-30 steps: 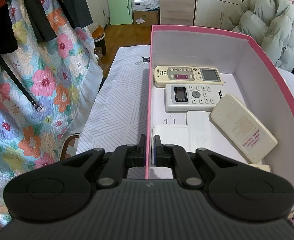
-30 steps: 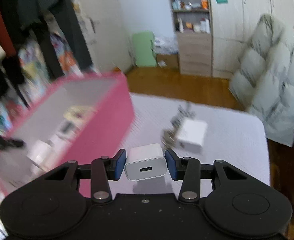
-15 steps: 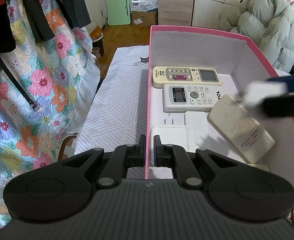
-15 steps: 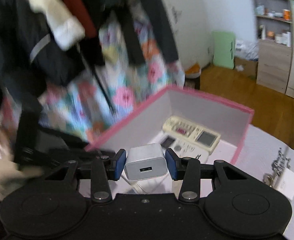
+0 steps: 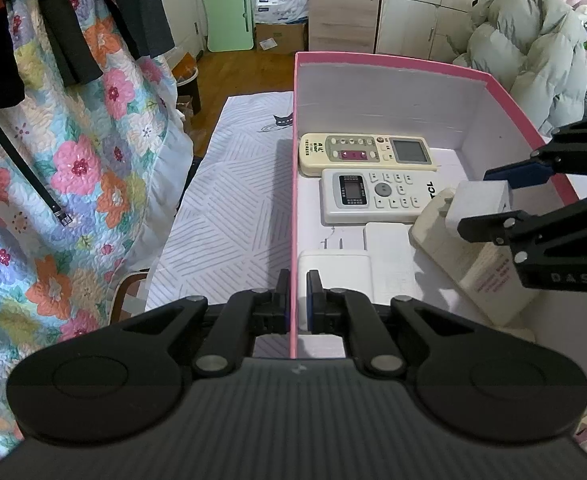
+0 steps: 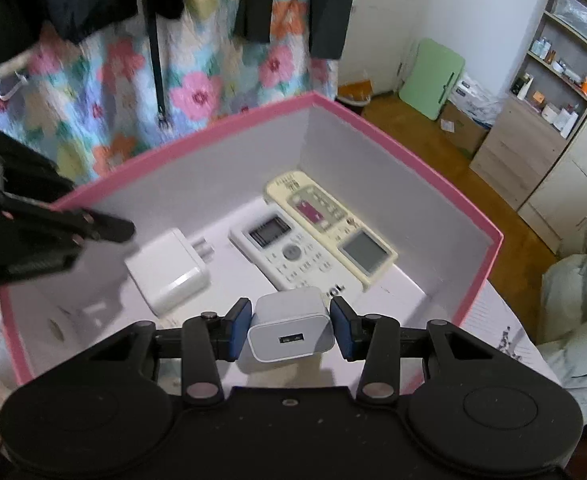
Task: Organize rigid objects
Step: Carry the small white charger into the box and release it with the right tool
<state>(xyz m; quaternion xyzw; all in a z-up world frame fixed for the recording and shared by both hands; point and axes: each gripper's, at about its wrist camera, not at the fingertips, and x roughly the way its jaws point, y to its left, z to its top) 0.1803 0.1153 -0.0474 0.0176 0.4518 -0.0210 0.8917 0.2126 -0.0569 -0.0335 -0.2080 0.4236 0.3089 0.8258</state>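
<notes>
A pink box (image 5: 389, 60) (image 6: 377, 128) with white inner walls stands on a patterned sheet. My left gripper (image 5: 297, 300) is shut on the box's left wall. My right gripper (image 6: 290, 330) (image 5: 501, 196) is shut on a small white USB charger (image 6: 289, 328) (image 5: 479, 206) and hangs over the box's inside. On the box floor lie a cream remote (image 5: 365, 154) (image 6: 329, 228), a white remote (image 5: 377, 196) (image 6: 285, 252), a third remote face down (image 5: 477, 264), and a white plug adapter (image 5: 335, 276) (image 6: 167, 272).
A floral quilt (image 5: 73, 168) with dark clothes hangs at the left. A puffy grey coat (image 5: 529, 56) lies beyond the box at the right. A green folded table (image 5: 227, 16) and a wooden cabinet (image 5: 341, 16) stand at the far wall.
My right gripper has swung with the charger from the sheet beside the box to over the box's inside, rolling as it went. The left gripper has kept its hold on the wall.
</notes>
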